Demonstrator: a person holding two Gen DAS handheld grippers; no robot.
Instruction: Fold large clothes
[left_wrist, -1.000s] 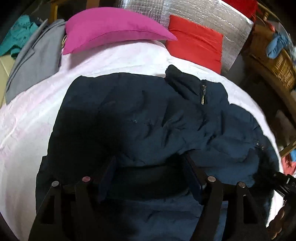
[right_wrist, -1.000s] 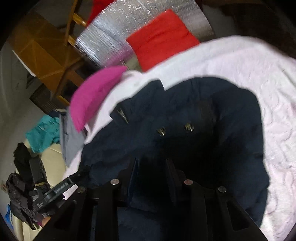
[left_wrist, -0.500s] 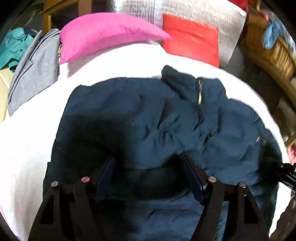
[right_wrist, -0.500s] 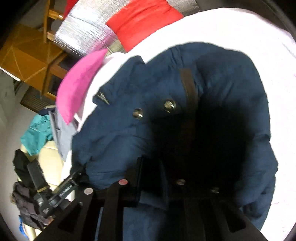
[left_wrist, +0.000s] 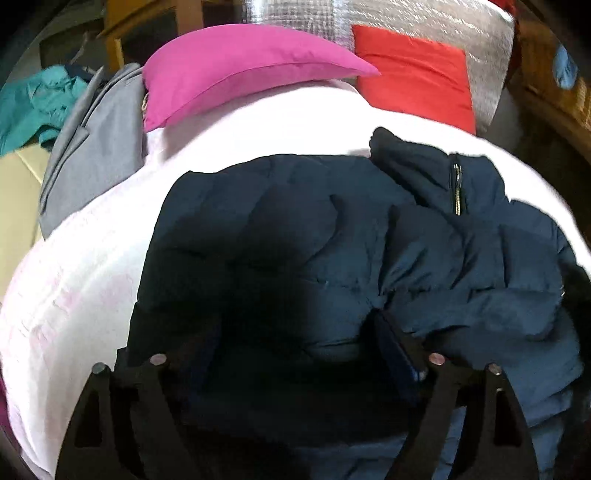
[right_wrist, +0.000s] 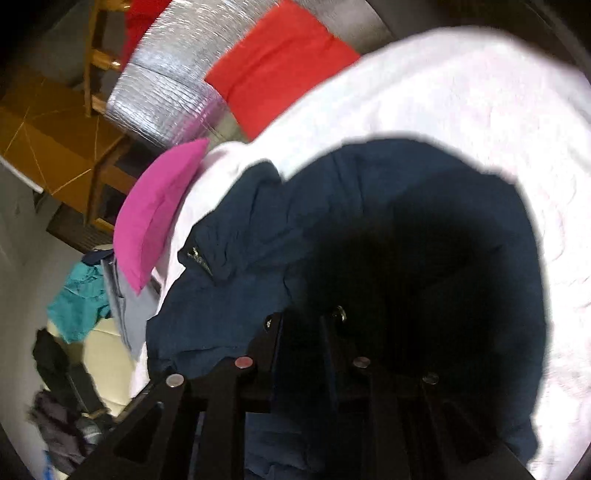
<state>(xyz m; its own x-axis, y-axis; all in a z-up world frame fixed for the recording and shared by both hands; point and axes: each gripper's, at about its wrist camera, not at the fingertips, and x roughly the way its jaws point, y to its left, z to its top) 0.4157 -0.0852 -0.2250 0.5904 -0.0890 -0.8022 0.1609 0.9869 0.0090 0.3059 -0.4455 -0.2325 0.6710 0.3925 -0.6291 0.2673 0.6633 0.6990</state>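
A navy puffer jacket (left_wrist: 332, 229) lies spread on the white bed cover (left_wrist: 92, 277), its collar and zip toward the far right. My left gripper (left_wrist: 295, 339) is at the jacket's near edge. Its jaws are opening, and a thick dark fold sits loosely between the fingers. In the right wrist view the same jacket (right_wrist: 277, 240) fills the middle. My right gripper (right_wrist: 301, 325) is shut on a dark fold of it beside two metal snaps. Shadow hides the fabric right at both sets of fingertips.
A pink pillow (left_wrist: 240, 62) and a red pillow (left_wrist: 413, 70) lean at the head of the bed against silver foil (left_wrist: 424, 18). A grey garment (left_wrist: 96, 147) and a teal one (left_wrist: 33, 103) lie off the left edge. A wicker basket (left_wrist: 554, 85) stands on the right.
My left gripper's fingers have spread wider around the jacket fold. My right gripper's fingers closed in on the fabric and the hand rolled, bringing the snaps close to its fingertips.
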